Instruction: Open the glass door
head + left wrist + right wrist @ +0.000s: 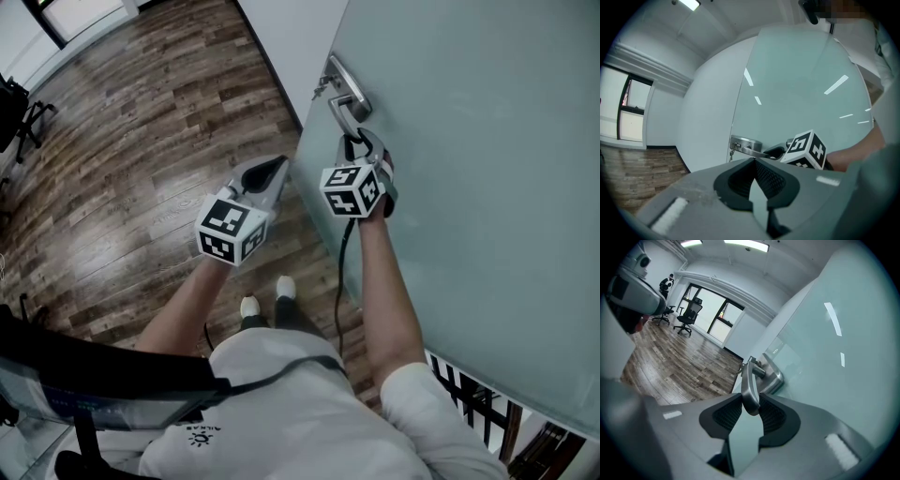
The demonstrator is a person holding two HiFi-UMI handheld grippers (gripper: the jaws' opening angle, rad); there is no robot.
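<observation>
Right gripper view: right gripper [750,401] jaws clamped on lever handle [749,380] of glass door [843,357], at twelve o'clock. Left gripper [754,161] jaws closed, empty. Probably best: squeeze firmly, press lever fully down, then swing door steadily.

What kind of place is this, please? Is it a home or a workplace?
Probably a workplace, most likely an office: a frosted glass door with a metal lever handle, a wood-look floor, and office chairs by a large window.
</observation>
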